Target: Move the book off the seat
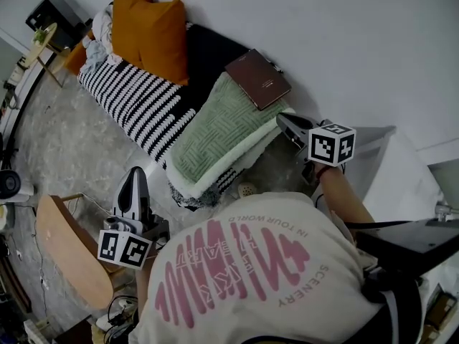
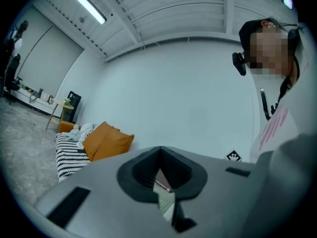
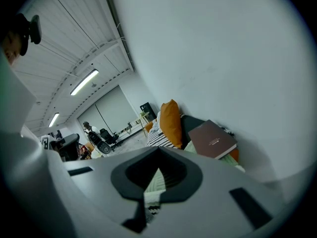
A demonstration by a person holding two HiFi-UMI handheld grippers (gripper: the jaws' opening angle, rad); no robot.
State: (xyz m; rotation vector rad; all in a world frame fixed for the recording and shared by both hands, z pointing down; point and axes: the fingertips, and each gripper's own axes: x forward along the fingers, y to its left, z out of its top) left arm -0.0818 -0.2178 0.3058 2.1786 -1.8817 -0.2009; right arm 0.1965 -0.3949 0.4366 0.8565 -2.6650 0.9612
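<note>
A brown hardcover book (image 1: 258, 79) lies flat on a folded green blanket (image 1: 215, 135) at the wall end of a low couch (image 1: 204, 52). In the right gripper view the book (image 3: 213, 139) shows ahead and to the right of the jaws. My right gripper (image 1: 282, 122) is shut and empty. Its tip hovers by the blanket's edge, a short way from the book's near corner and not touching it. My left gripper (image 1: 135, 172) is shut with nothing in it, held low over the floor in front of the couch, well away from the book.
Two orange cushions (image 1: 150, 34) and crumpled clothes (image 1: 100, 38) fill the couch's far end, over a black-and-white striped throw (image 1: 136, 102). A wooden seat (image 1: 68, 249) stands by my left side. White furniture (image 1: 401, 170) is at the right, and a small side table (image 1: 43, 38) stands beyond the couch.
</note>
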